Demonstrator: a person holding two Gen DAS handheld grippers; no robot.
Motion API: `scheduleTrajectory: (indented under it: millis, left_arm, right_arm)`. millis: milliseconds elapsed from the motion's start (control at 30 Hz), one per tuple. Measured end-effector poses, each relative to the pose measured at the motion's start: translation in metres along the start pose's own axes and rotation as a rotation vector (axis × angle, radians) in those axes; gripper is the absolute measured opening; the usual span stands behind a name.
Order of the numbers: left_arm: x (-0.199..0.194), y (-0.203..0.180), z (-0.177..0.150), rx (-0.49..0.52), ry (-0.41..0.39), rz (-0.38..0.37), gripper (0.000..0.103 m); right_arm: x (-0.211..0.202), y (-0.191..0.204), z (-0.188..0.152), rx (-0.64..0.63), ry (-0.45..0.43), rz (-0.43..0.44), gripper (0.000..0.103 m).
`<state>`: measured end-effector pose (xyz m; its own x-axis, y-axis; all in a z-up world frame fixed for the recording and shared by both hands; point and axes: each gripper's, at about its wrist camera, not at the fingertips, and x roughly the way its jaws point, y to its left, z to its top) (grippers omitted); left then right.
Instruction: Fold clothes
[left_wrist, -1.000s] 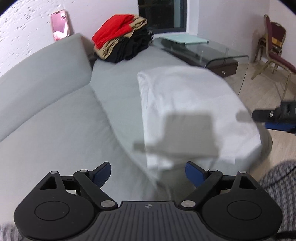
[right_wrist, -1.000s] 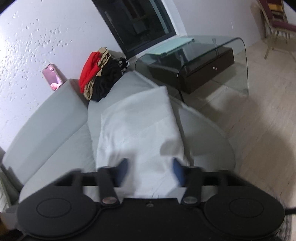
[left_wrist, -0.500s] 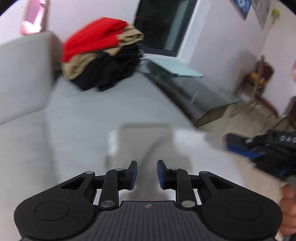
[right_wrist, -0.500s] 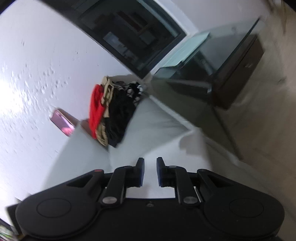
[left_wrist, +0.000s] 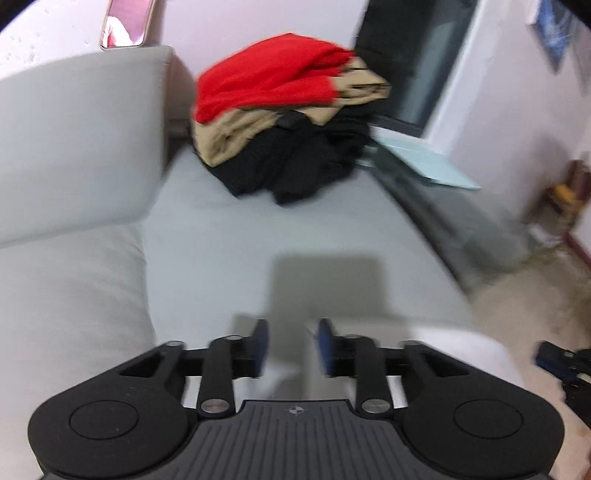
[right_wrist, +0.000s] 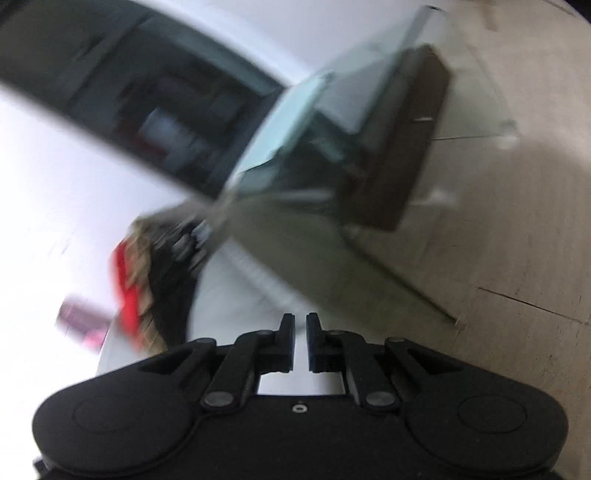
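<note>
A second ago both grippers hung over the spread white cloth (left_wrist: 461, 350); now it lies bunched under the left gripper (left_wrist: 291, 347), whose jaws are opening, on the sofa (left_wrist: 221, 258). The right gripper (right_wrist: 300, 341) is closing, nearly shut; held cloth unclear. No writing readable.

Ahead of my left claw (left_wrist: 291, 349) the grey sofa seat (left_wrist: 295, 229) lies bare and passable up to the pile of clothes (left_wrist: 288, 118) at its far end. The backrest (left_wrist: 74, 147) walls off my left; the glass table (left_wrist: 443, 192) lines the right edge.
</note>
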<state>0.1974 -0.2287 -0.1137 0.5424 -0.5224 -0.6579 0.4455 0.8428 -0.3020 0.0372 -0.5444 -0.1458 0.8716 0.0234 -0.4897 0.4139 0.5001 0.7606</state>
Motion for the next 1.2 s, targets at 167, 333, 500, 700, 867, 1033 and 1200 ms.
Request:
scheduleTrajectory:
  millis: [167,333,500,700,867,1033,1200]
  left_arm:
    - [-0.004,-0.031,-0.052,0.150,0.165,0.045,0.057]
    - [-0.063,-0.051,-0.069,0.170,0.209,0.184,0.065]
    - [-0.137,-0.088,-0.084,0.259,0.112,0.270,0.092]
    - [-0.184,-0.098,-0.080,0.185,0.124,0.225,0.099]
    - [-0.210,-0.109,-0.088,0.184,0.134,0.269,0.102]
    - [-0.228,-0.112,-0.095,0.160,0.167,0.252,0.102]
    - [-0.226,-0.112,-0.098,0.153,0.184,0.237,0.102]
  right_arm:
    - [-0.041,0.015,-0.053,-0.155,0.128,-0.087,0.010]
    - [-0.097,0.032,-0.080,-0.257,0.150,-0.238,0.029]
    - [-0.159,0.072,-0.106,-0.441,0.157,-0.206,0.065]
    - [-0.201,0.118,-0.120,-0.587,0.129,-0.269,0.080]
    - [-0.215,0.146,-0.123,-0.664,0.160,-0.322,0.087]
    - [-0.222,0.160,-0.124,-0.670,0.192,-0.395,0.089]
    - [-0.223,0.162,-0.128,-0.661,0.178,-0.477,0.093]
